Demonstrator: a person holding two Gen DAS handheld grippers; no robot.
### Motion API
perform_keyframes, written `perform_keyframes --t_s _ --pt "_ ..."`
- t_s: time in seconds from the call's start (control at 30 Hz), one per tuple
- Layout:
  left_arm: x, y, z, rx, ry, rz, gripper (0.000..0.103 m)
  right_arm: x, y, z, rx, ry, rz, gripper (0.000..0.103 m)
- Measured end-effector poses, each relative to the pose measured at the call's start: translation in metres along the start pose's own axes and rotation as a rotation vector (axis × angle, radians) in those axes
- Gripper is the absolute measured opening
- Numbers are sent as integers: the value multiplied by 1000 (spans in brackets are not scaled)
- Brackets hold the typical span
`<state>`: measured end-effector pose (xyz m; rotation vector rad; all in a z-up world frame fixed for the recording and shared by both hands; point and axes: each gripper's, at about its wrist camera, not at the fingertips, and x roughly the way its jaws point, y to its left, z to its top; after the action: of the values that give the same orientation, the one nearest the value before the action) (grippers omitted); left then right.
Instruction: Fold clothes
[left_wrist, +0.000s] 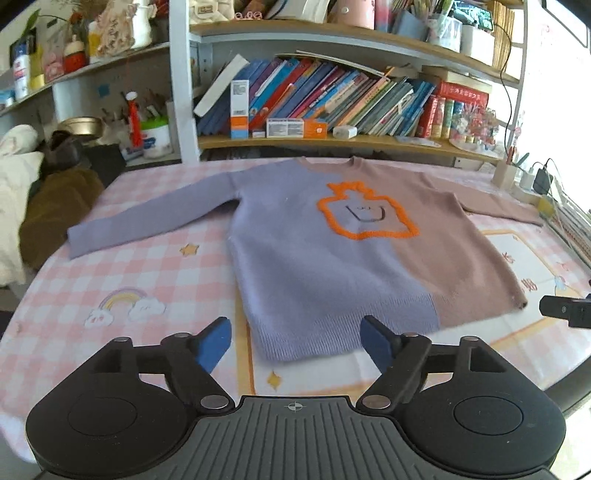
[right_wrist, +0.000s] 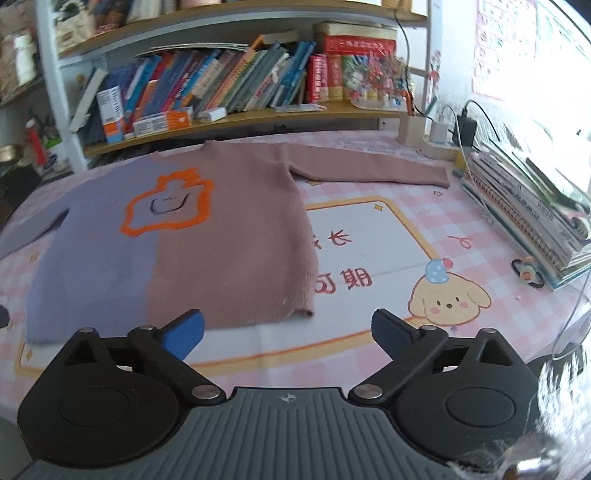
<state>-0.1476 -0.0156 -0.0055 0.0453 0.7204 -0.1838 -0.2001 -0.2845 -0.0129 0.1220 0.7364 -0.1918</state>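
Just sweater (left_wrist: 314, 251) beyond hand-held gripper (left_wrist: 295, 343).

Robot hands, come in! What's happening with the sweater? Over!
Left tool open, empty. Right tool open, empty. Sweater flat on table, sleeves spread, unfolded. Nothing blocking it.

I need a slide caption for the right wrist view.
Open right gripper above the hem of a flat two-colour sweater.

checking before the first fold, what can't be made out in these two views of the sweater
- Sweater underside: hidden by the garment itself, both views.
- Purple sleeve: cuff cut off by the left edge, right wrist view.
- Hem near the left fingers: partly covered by them.
- Book spines: text too small and blurred.
- Near table edge: hidden behind both gripper bodies.
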Motion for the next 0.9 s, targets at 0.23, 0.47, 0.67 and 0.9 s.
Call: perform_keyframes --t_s 0.23,0.47,0.67,0.9 --pt "-33 -22 -34 -25 -11 30 88 -30 5 -38 -17 24 45 102" --pt "-49 -40 -48 -10 -8 45 88 -47 6 -56 -65 18 69 102" --pt "-57 -47 -48 -1 -23 63 89 -52 -3 -56 -52 3 78 102" --pt "-59 -50 -48 14 -19 78 89 -51 -3 -54 -42 1 87 102"
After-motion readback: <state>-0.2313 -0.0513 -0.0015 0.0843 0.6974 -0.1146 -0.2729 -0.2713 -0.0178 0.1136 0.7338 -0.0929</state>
